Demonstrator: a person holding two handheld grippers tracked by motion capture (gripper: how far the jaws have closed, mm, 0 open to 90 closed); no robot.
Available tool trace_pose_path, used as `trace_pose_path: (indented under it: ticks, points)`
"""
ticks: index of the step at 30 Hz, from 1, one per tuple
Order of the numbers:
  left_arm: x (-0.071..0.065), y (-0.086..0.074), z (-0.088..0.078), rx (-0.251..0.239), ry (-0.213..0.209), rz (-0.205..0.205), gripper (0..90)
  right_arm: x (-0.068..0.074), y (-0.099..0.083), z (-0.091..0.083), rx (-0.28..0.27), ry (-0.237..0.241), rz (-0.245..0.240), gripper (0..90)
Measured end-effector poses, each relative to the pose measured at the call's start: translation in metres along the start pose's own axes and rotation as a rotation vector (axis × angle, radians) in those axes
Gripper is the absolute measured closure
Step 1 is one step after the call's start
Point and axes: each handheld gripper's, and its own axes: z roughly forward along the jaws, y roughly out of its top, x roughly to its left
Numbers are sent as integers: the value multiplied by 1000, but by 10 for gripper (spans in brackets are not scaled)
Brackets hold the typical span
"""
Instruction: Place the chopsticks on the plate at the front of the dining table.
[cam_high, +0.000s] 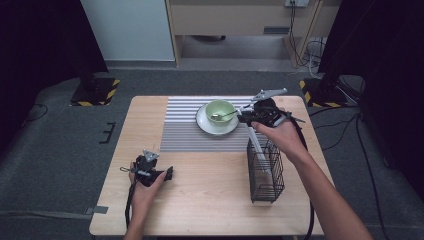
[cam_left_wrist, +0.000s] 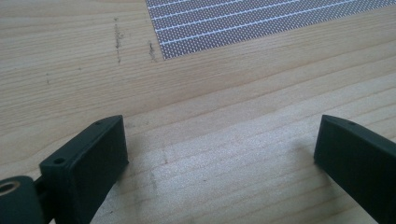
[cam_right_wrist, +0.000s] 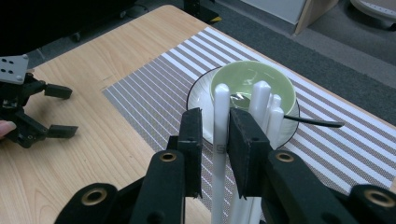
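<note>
My right gripper (cam_high: 243, 118) is above the black wire basket (cam_high: 265, 172), next to the green bowl (cam_high: 220, 110). In the right gripper view, its jaws (cam_right_wrist: 215, 119) are shut on one white chopstick (cam_right_wrist: 220, 100). That chopstick (cam_high: 255, 142) slants down into the basket. More white chopsticks (cam_right_wrist: 262, 100) stand just behind it. The bowl (cam_right_wrist: 271, 77) sits on a white plate (cam_right_wrist: 198, 98) and has a spoon (cam_right_wrist: 317, 123) in it. My left gripper (cam_high: 169, 173) rests low over the bare wood. It is open (cam_left_wrist: 219, 140), with nothing between its fingers.
A grey striped placemat (cam_high: 200, 132) lies under the plate, and its corner (cam_left_wrist: 233, 28) is just ahead of the left gripper. The left gripper (cam_right_wrist: 58, 112) also appears far left in the right gripper view. Bare wooden table (cam_high: 210, 195) lies between the hands.
</note>
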Motion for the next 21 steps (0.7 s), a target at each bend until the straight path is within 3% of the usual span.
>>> trace_pose_path:
  ticks: [7,21]
  points:
    - [0,0,0,0,0,0,19,-4,-4,3,2,7,7,830]
    - [0,0,0,0,0,0,19,-8,-2,-5,-17,27,-7,841]
